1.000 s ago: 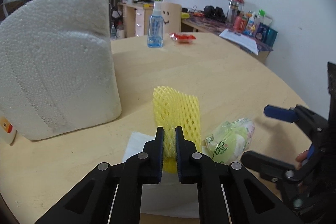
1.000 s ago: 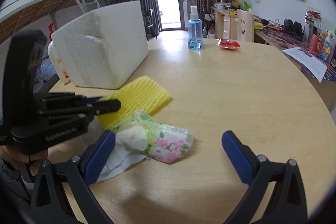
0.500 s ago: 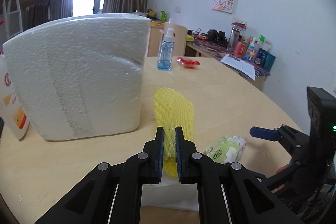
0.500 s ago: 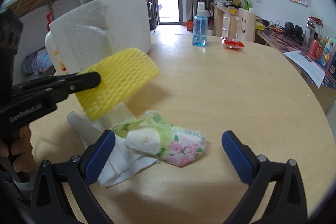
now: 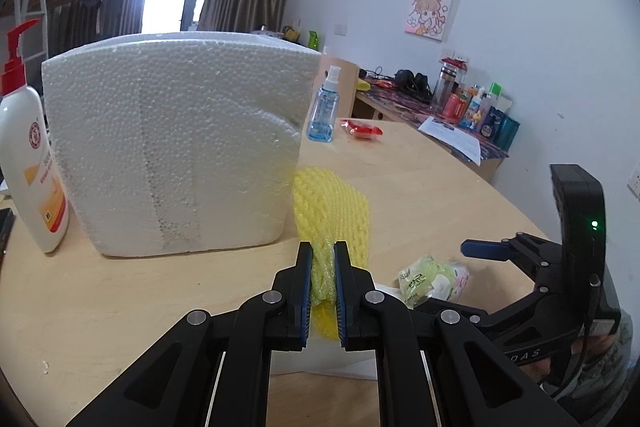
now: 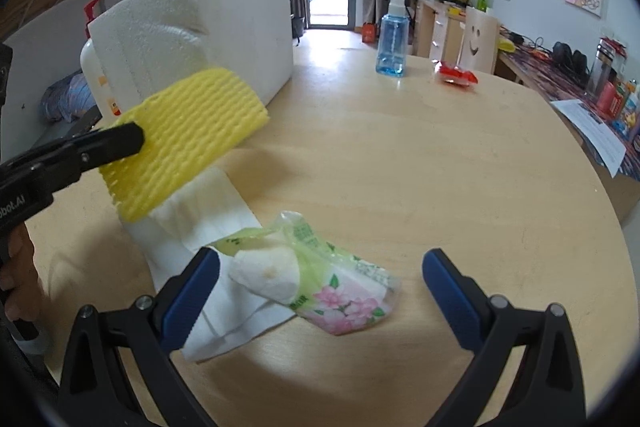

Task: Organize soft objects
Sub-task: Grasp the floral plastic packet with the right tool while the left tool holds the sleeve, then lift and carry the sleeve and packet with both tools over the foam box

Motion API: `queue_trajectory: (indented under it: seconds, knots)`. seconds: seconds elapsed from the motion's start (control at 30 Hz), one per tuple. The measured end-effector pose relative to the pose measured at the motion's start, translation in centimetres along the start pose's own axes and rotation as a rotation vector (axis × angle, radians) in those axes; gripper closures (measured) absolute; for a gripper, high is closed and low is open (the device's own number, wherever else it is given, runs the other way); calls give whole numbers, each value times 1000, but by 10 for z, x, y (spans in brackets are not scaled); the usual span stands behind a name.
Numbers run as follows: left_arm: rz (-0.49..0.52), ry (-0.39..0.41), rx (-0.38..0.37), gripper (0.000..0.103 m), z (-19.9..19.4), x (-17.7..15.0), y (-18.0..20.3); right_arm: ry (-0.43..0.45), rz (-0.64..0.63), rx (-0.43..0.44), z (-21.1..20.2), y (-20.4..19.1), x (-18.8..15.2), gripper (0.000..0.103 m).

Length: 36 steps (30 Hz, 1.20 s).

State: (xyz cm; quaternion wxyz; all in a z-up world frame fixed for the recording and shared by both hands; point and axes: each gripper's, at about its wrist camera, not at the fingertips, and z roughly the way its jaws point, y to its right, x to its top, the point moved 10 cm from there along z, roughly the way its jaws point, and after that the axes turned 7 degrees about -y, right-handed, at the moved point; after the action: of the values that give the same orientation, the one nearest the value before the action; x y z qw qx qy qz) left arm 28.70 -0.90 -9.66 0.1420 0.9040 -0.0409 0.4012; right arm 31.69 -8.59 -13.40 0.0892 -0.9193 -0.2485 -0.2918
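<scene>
My left gripper (image 5: 322,251) is shut on a yellow foam net sleeve (image 5: 332,207) and holds it in the air above the table; it also shows in the right wrist view (image 6: 184,139). My right gripper (image 6: 320,267) is open, its blue pads on either side of a floral tissue pack (image 6: 332,287), which also shows in the left wrist view (image 5: 432,277). The pack lies partly on a white folded paper towel (image 6: 208,223). A big white styrofoam block (image 5: 172,147) stands at the left.
A white pump lotion bottle (image 5: 28,163) stands left of the block. A blue spray bottle (image 6: 394,43) and a red packet (image 6: 456,75) sit at the far side of the round wooden table (image 6: 440,167). A cluttered desk (image 5: 460,107) is on the right.
My left gripper has lifted the yellow foam net off the table and raised it toward the styrofoam block. My right gripper has stayed open around the tissue pack.
</scene>
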Motion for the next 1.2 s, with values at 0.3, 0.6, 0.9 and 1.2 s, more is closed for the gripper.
queue_trajectory:
  seconds: [0.3,0.6,0.9,1.2]
  knots:
    - [-3,5,-23,92,-3,2,3,-61,-93,66,10,2,-6,1]
    - [-2,13,-22,92,-4,1,2,-71,-112,99,12,7,-5,48]
    - [-4,22,-25,92,-5,0,2,-16,-109,78,-15,-3,-8,52]
    - [-1,47,-38,92,-14,3,5,107,-11,68,-59,8,-2,52]
